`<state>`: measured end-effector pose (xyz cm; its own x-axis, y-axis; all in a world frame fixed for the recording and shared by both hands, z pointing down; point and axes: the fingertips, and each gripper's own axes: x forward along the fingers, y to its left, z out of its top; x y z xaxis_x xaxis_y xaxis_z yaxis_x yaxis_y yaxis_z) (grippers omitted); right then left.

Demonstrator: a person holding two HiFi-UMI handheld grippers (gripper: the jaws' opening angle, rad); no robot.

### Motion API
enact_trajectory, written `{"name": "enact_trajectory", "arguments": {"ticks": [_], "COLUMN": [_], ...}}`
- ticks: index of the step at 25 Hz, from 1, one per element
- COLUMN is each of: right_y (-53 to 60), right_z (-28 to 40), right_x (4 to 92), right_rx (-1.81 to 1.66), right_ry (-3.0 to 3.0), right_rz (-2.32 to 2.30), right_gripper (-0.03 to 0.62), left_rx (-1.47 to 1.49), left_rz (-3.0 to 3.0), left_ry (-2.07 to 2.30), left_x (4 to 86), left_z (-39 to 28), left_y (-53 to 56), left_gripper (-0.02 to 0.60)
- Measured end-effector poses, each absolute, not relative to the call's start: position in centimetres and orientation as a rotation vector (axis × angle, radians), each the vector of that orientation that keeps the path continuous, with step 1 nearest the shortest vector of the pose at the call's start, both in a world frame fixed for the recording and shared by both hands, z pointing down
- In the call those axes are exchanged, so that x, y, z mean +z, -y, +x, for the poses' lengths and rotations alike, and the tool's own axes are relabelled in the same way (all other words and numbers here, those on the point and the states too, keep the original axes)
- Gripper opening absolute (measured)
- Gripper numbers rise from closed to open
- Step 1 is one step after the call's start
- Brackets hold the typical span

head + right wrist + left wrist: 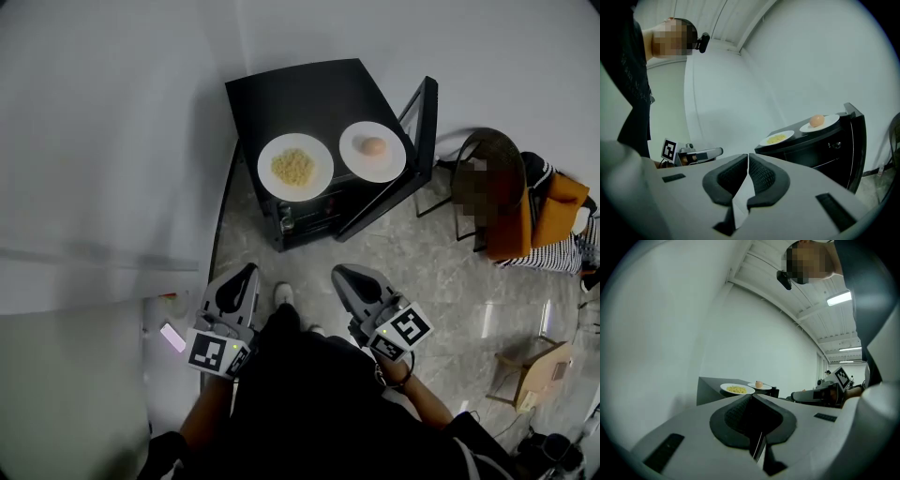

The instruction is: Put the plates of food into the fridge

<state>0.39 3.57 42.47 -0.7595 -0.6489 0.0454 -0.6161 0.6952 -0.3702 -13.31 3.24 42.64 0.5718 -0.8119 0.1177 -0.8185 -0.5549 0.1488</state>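
Head view shows the start of the job, before any pick: the left gripper [246, 274] and right gripper [339, 274] are held low against the person's body, each with its jaws pressed together on nothing. Both targets sit well ahead of them on top of the black fridge [291, 98]. The plate of yellow noodle-like food [294, 167] lies ahead of the left gripper. The plate with a round brownish piece [372, 151], egg or bun, lies ahead of the right one. The fridge door [427, 131] stands open, ahead and to the right of the right gripper. Next, I judge, a gripper must open, reach forward, pinch a plate rim and carry it level down into the cabinet.
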Motion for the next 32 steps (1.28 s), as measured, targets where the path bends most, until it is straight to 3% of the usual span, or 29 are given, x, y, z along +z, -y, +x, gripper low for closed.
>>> {"name": "enact_trajectory", "arguments": {"ticks": [11, 21, 32], "right_y": [1.5, 5.0, 8.4], "right_z": [-1.5, -0.4, -0.6], "right_x": [44.1, 44.8, 46.3], "right_rx": [-0.688, -1.116, -1.352], "right_ry": [-2.73, -2.347, -2.103], "right_rz": [-1.176, -1.037, -0.893], "right_gripper": [0.028, 0.029, 0.033], "left_rx": [0.041, 0.036, 0.032], "left_rz": [2.654, 2.637, 2.647], "left_ry": [1.267, 1.273, 1.319], "left_x": [43.2, 42.9, 42.3], "left_z": [-15.1, -14.4, -14.0], "left_y": [1.4, 2.9, 4.4], "left_gripper": [0.028, 0.028, 0.028]}}
